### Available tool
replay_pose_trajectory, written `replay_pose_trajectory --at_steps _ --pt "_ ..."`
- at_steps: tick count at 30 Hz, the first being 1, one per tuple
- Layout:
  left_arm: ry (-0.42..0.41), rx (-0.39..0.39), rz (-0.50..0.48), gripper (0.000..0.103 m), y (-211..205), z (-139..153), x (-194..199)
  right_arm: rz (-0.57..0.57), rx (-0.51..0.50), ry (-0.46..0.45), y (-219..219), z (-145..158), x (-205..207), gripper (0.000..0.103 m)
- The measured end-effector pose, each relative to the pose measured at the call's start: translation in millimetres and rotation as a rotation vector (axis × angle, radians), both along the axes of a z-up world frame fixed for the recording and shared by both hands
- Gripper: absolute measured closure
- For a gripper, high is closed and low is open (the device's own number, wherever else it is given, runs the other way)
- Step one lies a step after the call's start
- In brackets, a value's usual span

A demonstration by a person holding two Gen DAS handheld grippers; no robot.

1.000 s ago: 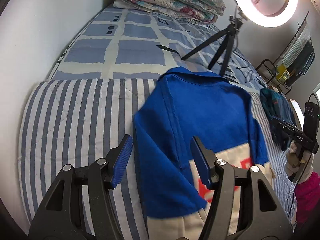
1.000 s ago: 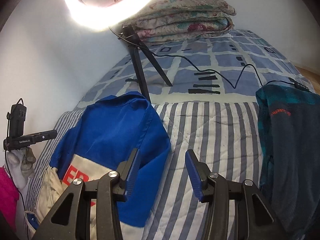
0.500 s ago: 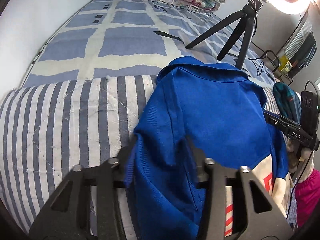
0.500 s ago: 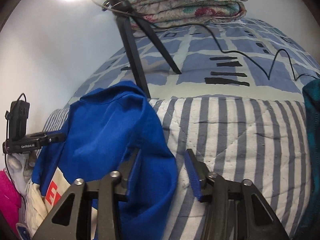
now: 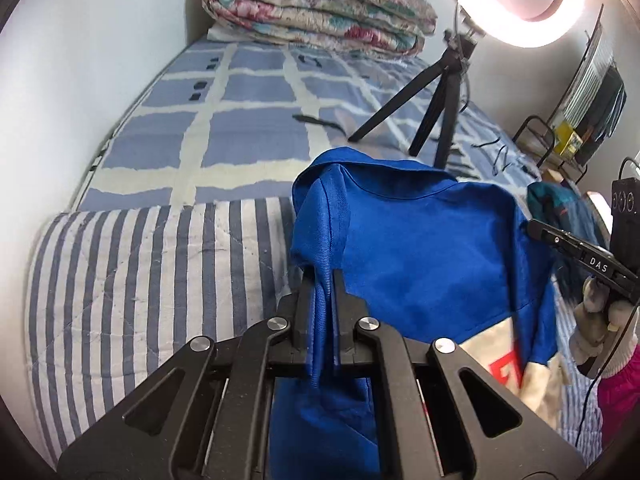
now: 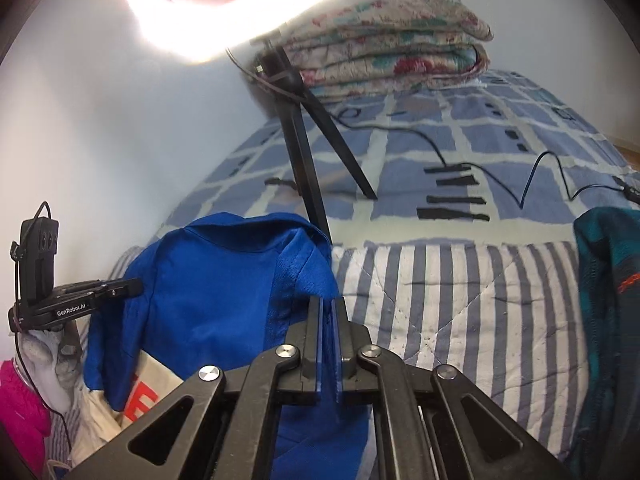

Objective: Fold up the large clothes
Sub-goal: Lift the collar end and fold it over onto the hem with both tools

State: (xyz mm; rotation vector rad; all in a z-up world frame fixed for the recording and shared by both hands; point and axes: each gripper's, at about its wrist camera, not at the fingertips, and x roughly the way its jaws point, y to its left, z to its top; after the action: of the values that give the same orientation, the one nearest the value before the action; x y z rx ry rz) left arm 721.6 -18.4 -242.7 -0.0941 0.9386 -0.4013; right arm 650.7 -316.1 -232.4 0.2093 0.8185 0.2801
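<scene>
The left gripper (image 5: 323, 276) is a black plastic frame with triangular cut-outs, round silver screws at its joints and blue ribbed pads on the jaws. The right gripper (image 6: 327, 304) has the same build. White letters stand on both black bodies. The person wears a pale knitted glove (image 5: 600, 320) and a bright pink sleeve (image 5: 620, 404); thin black cables hang beside them.

Count: 1 blue jacket (image 5: 432, 248); 1 dark teal garment (image 6: 608, 320); 1 folded floral quilt (image 5: 316, 12); 1 striped blanket (image 5: 132, 280); 1 checked bedsheet (image 5: 248, 128); 1 ring light (image 5: 516, 4) on 1 tripod (image 5: 436, 96); 2 grippers: left gripper (image 5: 323, 276), right gripper (image 6: 327, 304)
</scene>
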Motion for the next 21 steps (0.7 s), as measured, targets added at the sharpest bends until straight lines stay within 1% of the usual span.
replay_pose_trajectory --at_steps 5,8,10,13,15,17,21 --pt "-0.042 -0.029 0.006 0.101 9 32 -30 0.010 0.035 -0.039 0 31 -26 0.102" --pt "-0.067 -0.032 0.005 0.101 14 51 -55 0.028 0.052 -0.069 2 52 -48 0.102" --pt "-0.084 -0.020 0.006 0.101 17 66 -76 0.032 0.063 -0.088 3 65 -65 0.102" --pt "-0.111 -0.014 0.001 0.101 20 88 -109 0.047 0.062 -0.108 9 84 -95 0.102" --pt "-0.126 -0.025 0.000 0.101 25 101 -136 0.068 0.065 -0.131 14 97 -120 0.102" --pt "-0.123 -0.026 0.008 0.101 28 109 -156 0.070 0.072 -0.120 17 105 -141 0.102" --pt "-0.136 -0.034 0.011 0.101 33 119 -203 0.104 0.078 -0.133 23 123 -188 0.102"
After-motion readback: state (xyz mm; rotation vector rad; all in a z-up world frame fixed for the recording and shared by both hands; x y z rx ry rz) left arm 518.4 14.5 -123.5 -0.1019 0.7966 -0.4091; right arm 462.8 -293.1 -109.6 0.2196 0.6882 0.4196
